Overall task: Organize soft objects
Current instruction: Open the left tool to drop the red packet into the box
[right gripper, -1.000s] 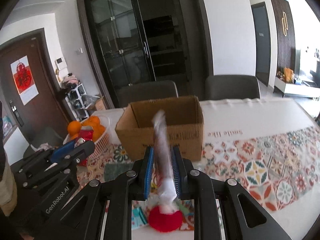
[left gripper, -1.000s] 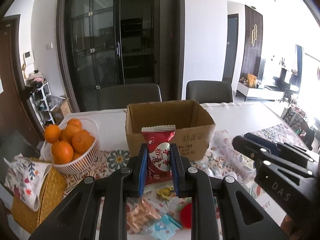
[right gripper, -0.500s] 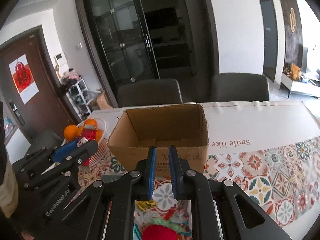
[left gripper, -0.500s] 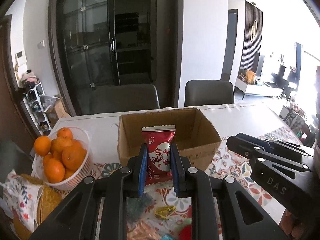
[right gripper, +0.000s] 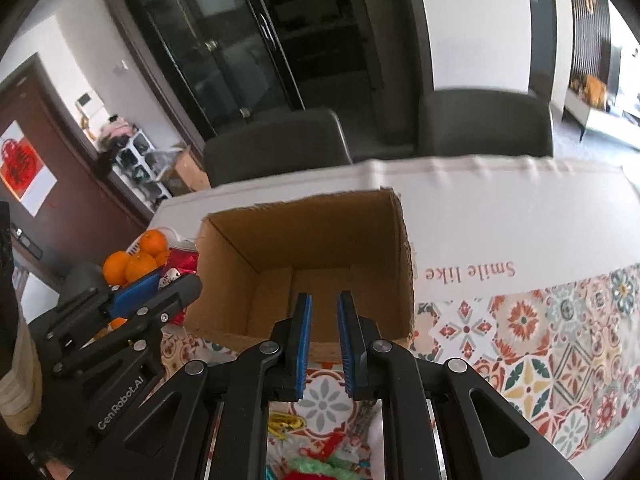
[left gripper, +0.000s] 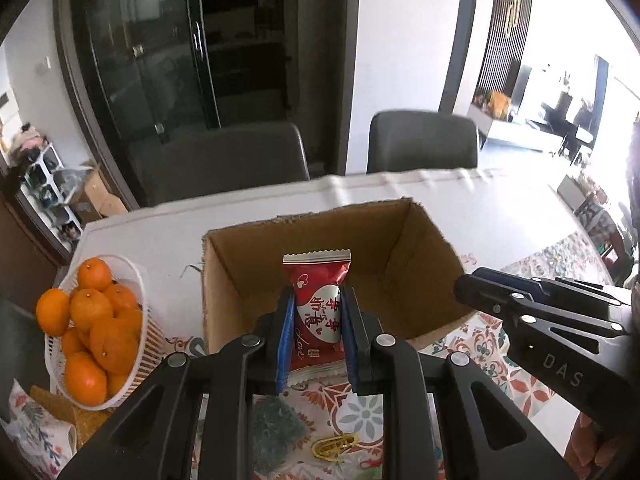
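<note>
Left gripper (left gripper: 316,312) is clamped on the red snack packet (left gripper: 317,304) — pads pinch its lower half, crimped top edge sticking up free, right at the near wall of the open cardboard box (left gripper: 332,268). Right gripper (right gripper: 323,320) is closed with nothing between the pads, aimed into the same box; box floor looks bare from here.

Handling guess: packet is light, crinkly film, probably air-cushioned — slippery and squashy, so grip across the flat body, not the seal fin. It should drop cleanly on release.

More soft bits lie loose on the patterned cloth at the near edge of the counter (right gripper: 500,216). Basket of oranges (left gripper: 96,328) sits left of the box.
</note>
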Tool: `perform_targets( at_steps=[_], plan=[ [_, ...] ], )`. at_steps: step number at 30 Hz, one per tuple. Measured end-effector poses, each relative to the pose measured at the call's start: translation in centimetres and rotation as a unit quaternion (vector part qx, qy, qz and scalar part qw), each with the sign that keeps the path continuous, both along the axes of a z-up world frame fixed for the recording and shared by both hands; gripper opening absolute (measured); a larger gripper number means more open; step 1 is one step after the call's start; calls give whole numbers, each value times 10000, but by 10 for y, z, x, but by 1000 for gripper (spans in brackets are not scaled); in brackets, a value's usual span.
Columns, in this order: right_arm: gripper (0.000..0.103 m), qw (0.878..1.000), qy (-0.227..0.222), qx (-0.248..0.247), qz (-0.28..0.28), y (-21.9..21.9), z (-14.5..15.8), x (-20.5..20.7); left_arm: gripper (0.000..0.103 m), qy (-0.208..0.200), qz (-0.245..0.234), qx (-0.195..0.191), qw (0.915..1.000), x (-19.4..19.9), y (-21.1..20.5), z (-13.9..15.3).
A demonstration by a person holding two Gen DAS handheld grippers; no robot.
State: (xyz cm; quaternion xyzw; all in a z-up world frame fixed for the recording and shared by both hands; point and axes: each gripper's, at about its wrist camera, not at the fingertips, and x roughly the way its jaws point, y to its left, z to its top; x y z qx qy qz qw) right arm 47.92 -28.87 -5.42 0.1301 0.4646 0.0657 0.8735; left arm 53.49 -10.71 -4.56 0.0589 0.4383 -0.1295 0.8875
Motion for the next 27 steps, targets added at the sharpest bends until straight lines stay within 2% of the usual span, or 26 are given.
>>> perform_targets(
  at_steps=[1,3,6,7,12,16,19,27],
  plan=[
    [15,10000,91,28,-5,-1,-4,5,23,88,-16,-14,10000,5,-1,-3],
    [15,9996,263,94,-45,-4,-10,14,31,271,-7,-2,9996,15,-4,-9],
    [16,9993,352,108,-8,-3,-15,21,52,198,13,161,9997,18,-8,-10],
    [16,9992,373,121,-5,-3,-16,22,64,183,72,211,9996,19,-8,-10],
    [18,9989,445,135,15,-3,-19,21,66,50,248,297,9992,7,2,-3],
    [21,9988,463,119,95,2,-21,12,71,-18,337,388,9987,-7,10,-1],
    [25,9984,518,186,153,8,-24,2,71,25,337,433,9985,-18,16,-2],
    [25,9974,652,143,268,20,-35,-23,71,202,414,571,9973,-46,29,-15]
  ],
)
